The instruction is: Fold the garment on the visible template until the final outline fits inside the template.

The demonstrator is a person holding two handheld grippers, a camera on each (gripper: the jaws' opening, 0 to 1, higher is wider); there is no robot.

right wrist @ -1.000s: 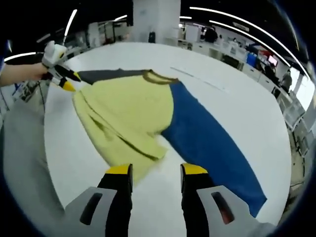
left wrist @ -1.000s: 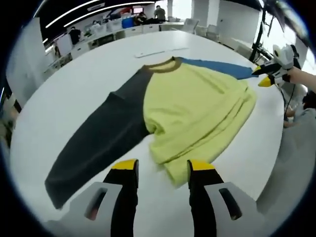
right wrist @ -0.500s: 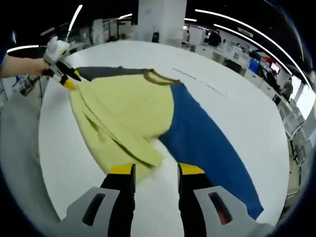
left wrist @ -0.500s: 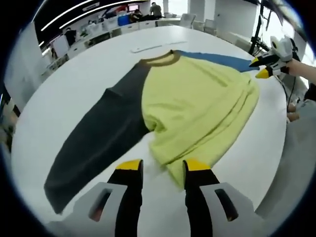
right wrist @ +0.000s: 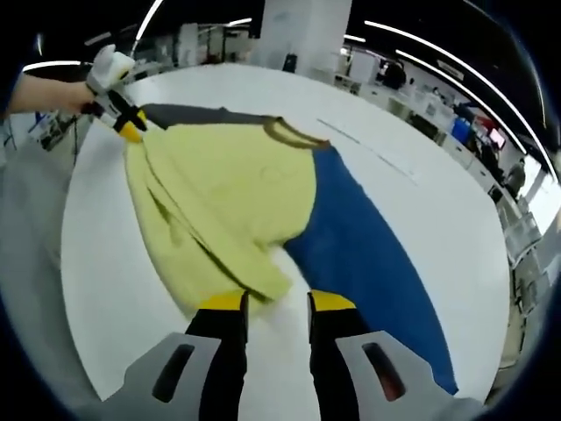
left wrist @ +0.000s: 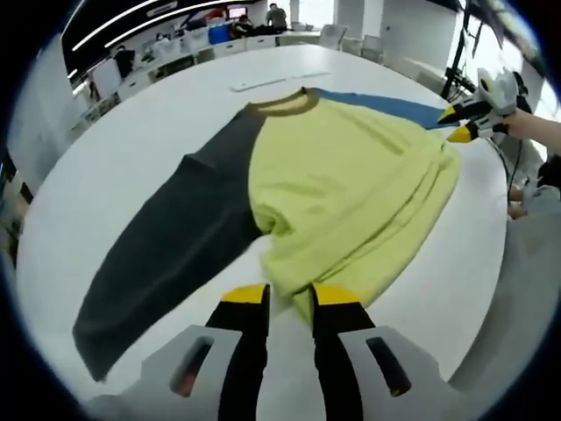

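A long-sleeved garment lies spread flat on a large white table. Its body is yellow-green, one sleeve is dark grey, the other sleeve is blue, and the collar is olive-brown.

In the left gripper view, the left tool sits at the bottom hem corner nearest the grey sleeve. Its yellow-tipped jaws stand close together with a narrow gap, right at the rumpled hem edge; whether they pinch the cloth cannot be told. The right tool appears at the far right, at the opposite hem corner by the blue sleeve.

In the right gripper view, the right tool's jaws are likewise nearly closed at the hem corner beside the blue sleeve, and a grip on the fabric cannot be confirmed. The left tool, held in a hand, shows at the upper left by the far hem corner.

A thin pale strip lies on the table beyond the collar. Behind the table is an open office with desks, ceiling light strips and a white pillar.
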